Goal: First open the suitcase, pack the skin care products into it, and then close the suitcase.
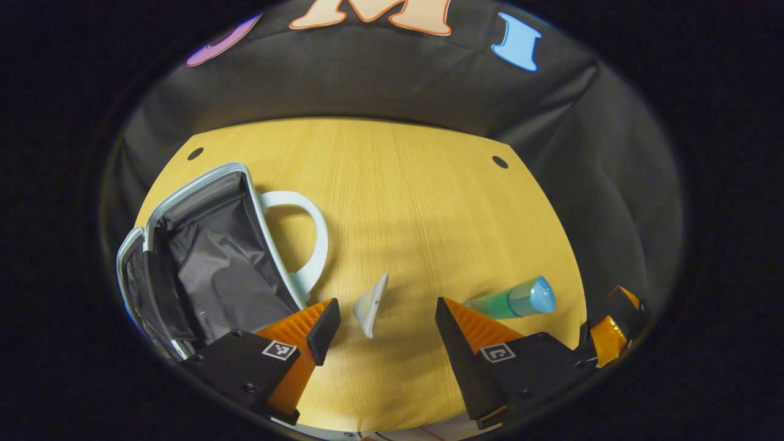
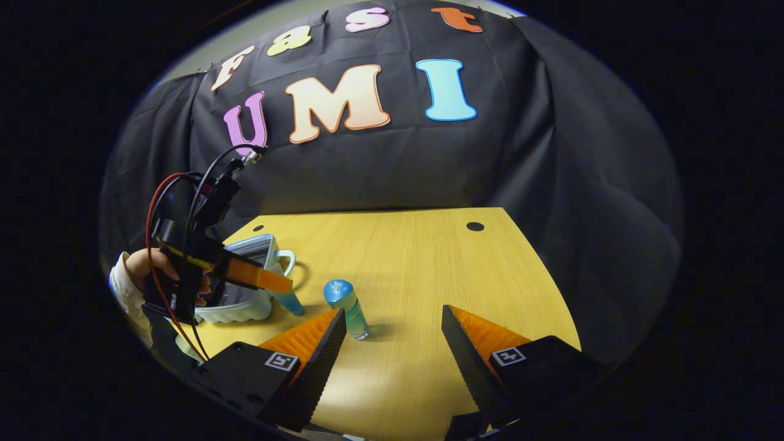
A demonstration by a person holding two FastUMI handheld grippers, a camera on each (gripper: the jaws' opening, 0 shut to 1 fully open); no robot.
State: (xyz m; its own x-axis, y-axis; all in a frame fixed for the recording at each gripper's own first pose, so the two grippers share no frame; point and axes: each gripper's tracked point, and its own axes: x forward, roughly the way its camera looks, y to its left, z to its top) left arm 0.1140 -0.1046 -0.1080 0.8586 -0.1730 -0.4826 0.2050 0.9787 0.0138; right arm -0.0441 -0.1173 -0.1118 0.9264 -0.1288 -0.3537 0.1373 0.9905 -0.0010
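Fingers point(image 1: 318, 321) apart, tube point(image 1: 371, 304) btwn, suitcase point(image 1: 208, 257) beside.

The left gripper point(image 1: 388, 334) has two wedge-shaped fingers point(image 1: 321, 324) at the bottom of the left gripper view. Each finger sits on a black block with round screws and a small square black-and-white marker point(image 1: 279, 350). The inner faces are ribbed.

The right gripper point(image 2: 394, 343) at the bottom of the right gripper view looks the same, with saw-toothed finger edges and a marker point(image 2: 508, 356) on each block.

At the left of the right gripper view, a hand point(image 2: 144, 264) with a white sleeve point(image 2: 124, 286) is seen. A red cable point(image 2: 151, 245) and a black cable point(image 2: 205, 177) loop up to a metal plug point(image 2: 252, 157).
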